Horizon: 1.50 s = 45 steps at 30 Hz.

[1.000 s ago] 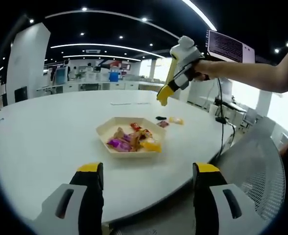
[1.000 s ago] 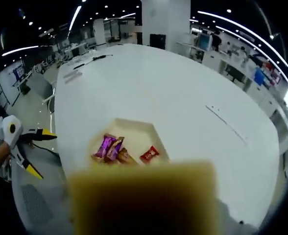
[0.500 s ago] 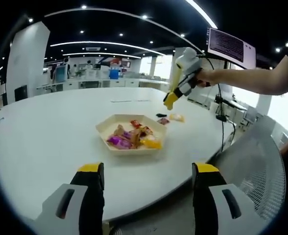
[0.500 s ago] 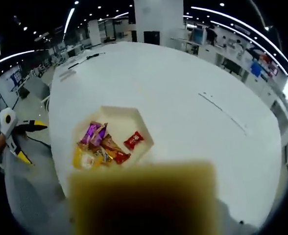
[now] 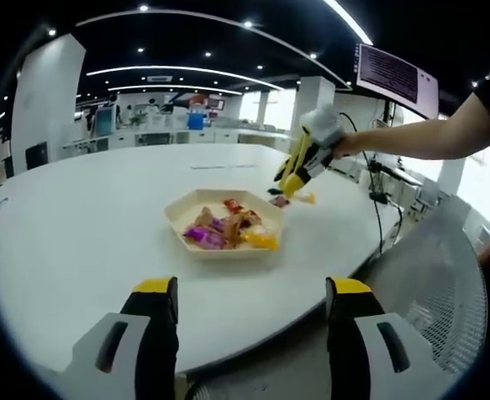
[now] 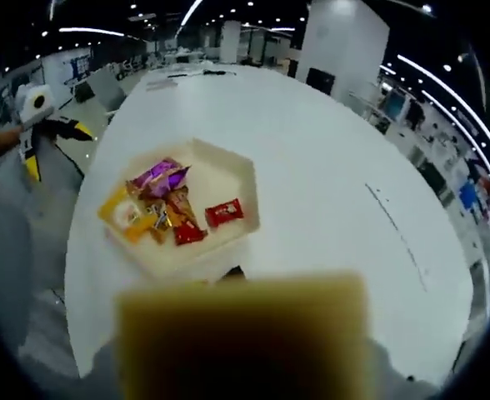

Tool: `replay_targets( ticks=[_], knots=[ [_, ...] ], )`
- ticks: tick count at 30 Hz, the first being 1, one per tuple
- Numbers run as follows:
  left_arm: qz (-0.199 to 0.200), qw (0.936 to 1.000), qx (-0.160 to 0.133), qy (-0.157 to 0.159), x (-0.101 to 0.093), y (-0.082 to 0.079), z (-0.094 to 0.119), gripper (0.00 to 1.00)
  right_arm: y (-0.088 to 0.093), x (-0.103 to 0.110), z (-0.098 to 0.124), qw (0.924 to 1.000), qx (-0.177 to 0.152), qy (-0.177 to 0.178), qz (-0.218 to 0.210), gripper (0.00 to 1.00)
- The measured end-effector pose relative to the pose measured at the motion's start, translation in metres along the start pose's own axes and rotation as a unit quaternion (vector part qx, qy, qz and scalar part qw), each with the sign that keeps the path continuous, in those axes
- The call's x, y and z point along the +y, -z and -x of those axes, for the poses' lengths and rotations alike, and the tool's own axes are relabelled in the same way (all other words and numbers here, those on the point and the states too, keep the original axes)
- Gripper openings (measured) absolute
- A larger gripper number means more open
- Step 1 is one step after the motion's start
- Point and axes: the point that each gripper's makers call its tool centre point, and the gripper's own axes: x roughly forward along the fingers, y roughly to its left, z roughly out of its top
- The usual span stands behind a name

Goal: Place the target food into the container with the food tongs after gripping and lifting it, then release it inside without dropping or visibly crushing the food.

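Two claws over the snack tray: approach step, nothing gripped yet

Two loose snack packets [image 5: 288, 200] lie on the white counter [image 5: 78, 242] just beyond the far edge of the hexagonal tray [image 5: 178, 218]. The tray holds a heap of wrapped snacks [image 5: 228, 233]: purple, orange, red and brown wrappers. In the right gripper view the same tray [image 6: 237, 179] sits ahead of the camera, with a red packet [image 6: 224, 213] nearest its right wall and a purple one [image 6: 157, 177] toward the far left.

Left claw [image 5: 249, 333]: jaws spread wide, nothing between them, held low at the near counter edge, well apart from the tray.

Right claw [image 5: 291, 179]: seen from the left gripper view, tips pointing down, just above the loose packets beyond the tray. How far it is open, I cannot tell; the tips overlap at this angle. In its own view a blurred yellowish block covers the lower middle, so the jaws are hidden there. No tongs can be made out in either view.

Judgement on step: approach to the target food, before any grip. The loose packets outside the tray look like the candidates; the tray is the likely container.

Next move calls for: lowering the right claw squarely over one packet, closing gently enough not to crush the wrapper, lifting clear, then a short carry over the tray wall before release.

Risk: thin packet lying flat on the counter may slip out.
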Motion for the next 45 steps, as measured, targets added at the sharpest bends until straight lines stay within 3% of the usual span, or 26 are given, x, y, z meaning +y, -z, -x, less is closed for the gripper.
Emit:
replay_targets(
  ticks=[9, 13, 14, 17, 18, 19, 24, 26, 31, 39, 45],
  knots=[
    [0.002, 1.0, 0.007, -0.003, 0.001, 0.002, -0.001, 0.69, 0.014, -0.009, -0.02, 0.9991, 0.009, -0.025, 0.032, 0.3],
    [0.002, 0.9999, 0.011, -0.005, 0.001, 0.003, -0.001, 0.68, 0.025, -0.011, -0.025, 0.9989, 0.018, -0.037, 0.024, 0.31],
    [0.002, 0.9999, 0.012, -0.006, 0.001, 0.003, -0.001, 0.68, 0.022, -0.012, -0.025, 0.999, 0.004, -0.035, 0.027, 0.3],
    [0.003, 0.9999, 0.014, -0.007, 0.002, 0.004, -0.002, 0.68, 0.025, -0.015, -0.024, 0.9994, 0.006, -0.034, 0.006, 0.3],
    [0.003, 0.9999, 0.015, -0.007, 0.002, 0.004, -0.002, 0.68, 0.034, -0.014, -0.025, 0.999, 0.027, -0.035, 0.003, 0.3],
    [0.002, 0.9999, 0.015, -0.006, 0.002, 0.004, -0.002, 0.68, 0.025, -0.014, -0.025, 0.9992, -0.001, -0.04, -0.008, 0.3],
    [0.002, 0.9998, 0.017, -0.008, 0.002, 0.004, -0.002, 0.68, 0.034, -0.013, -0.021, 0.9954, 0.021, -0.035, -0.086, 0.29],
    [0.002, 0.9998, 0.017, -0.008, 0.002, 0.004, -0.002, 0.68, 0.032, -0.009, -0.02, 0.9956, 0.019, -0.04, -0.083, 0.3],
    [0.001, 0.9998, 0.017, -0.007, 0.002, 0.005, -0.002, 0.68, 0.036, 0.0, -0.015, 0.9902, 0.041, 0.003, -0.133, 0.28],
    [-0.002, 0.9998, 0.017, -0.005, 0.001, 0.004, -0.002, 0.68, 0.045, -0.004, -0.012, 0.984, 0.033, 0.022, -0.174, 0.27],
    [-0.001, 0.9998, 0.018, -0.005, 0.001, 0.005, -0.002, 0.68, 0.044, -0.005, -0.013, 0.985, 0.039, 0.022, -0.166, 0.26]
  ],
)
